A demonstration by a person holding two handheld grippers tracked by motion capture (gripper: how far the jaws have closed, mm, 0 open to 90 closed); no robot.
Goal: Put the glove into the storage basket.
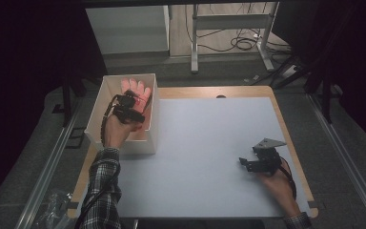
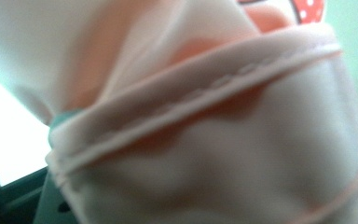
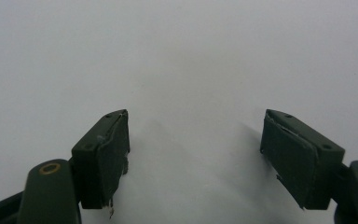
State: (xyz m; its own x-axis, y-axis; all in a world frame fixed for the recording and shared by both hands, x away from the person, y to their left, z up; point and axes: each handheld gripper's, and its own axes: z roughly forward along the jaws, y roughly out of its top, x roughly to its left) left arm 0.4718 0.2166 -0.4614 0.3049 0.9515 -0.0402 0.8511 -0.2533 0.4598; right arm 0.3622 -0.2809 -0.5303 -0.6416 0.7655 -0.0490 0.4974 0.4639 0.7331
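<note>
1. In the left gripper view, the pink cloth [image 2: 205, 130] is blurred and is cut off by the top, right and bottom edges; the jaws are hidden behind it, so their stance cannot be told.
2. In the high view, the lower part of the cloth [image 1: 136, 88] in the box [image 1: 145, 143] at upper left is covered by the left gripper [image 1: 129, 109].
3. At the bottom of the high view, both forearms are cut off by the frame edge.
</note>
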